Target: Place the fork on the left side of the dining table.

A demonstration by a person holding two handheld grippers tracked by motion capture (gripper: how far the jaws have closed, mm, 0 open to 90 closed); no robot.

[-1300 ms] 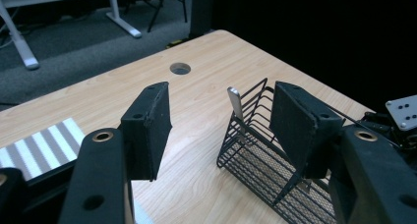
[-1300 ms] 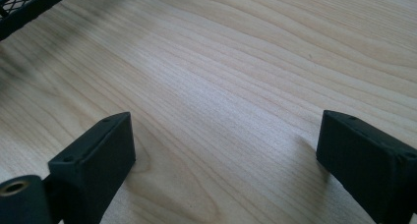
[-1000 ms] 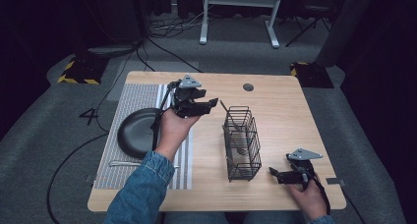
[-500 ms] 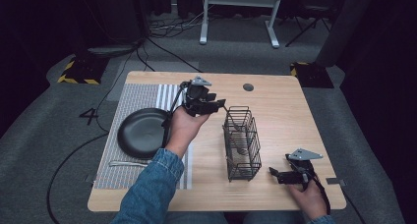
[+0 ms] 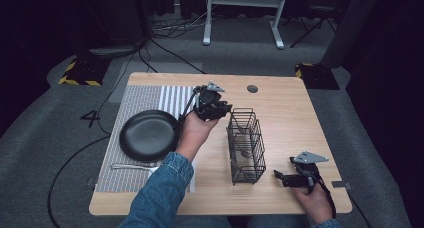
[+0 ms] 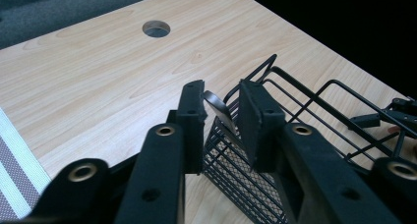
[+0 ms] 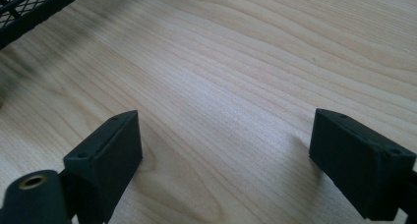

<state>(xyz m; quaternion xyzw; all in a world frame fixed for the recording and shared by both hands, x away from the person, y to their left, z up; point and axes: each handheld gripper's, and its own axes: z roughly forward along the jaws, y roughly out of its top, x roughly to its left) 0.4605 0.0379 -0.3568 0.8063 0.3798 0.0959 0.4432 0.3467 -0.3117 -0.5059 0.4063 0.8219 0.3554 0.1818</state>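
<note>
A black wire basket (image 5: 246, 164) stands upright on the table's middle right. A flat metal utensil handle (image 6: 215, 102) sticks up out of the basket (image 6: 314, 98) at its far end. My left gripper (image 5: 226, 109) hovers at that far top corner. In the left gripper view its jaws (image 6: 221, 94) have just been closing, with the handle tip between them. The tip lies against the left pad (image 6: 194, 111), and a small gap shows at the right pad. My right gripper (image 5: 279, 176) rests open on the wood near the front right, with bare table between its jaws (image 7: 226, 150).
A black round plate (image 5: 148, 135) lies on a striped placemat (image 5: 135, 100) at the left, with a fork (image 5: 132, 166) in front of it. A cable hole (image 5: 252, 88) is in the table behind the basket. The table's front edge runs close to my right hand.
The left hand has moved right and down from above the placemat's edge to the basket's far corner, and its jaws have narrowed. The right hand has kept still.
</note>
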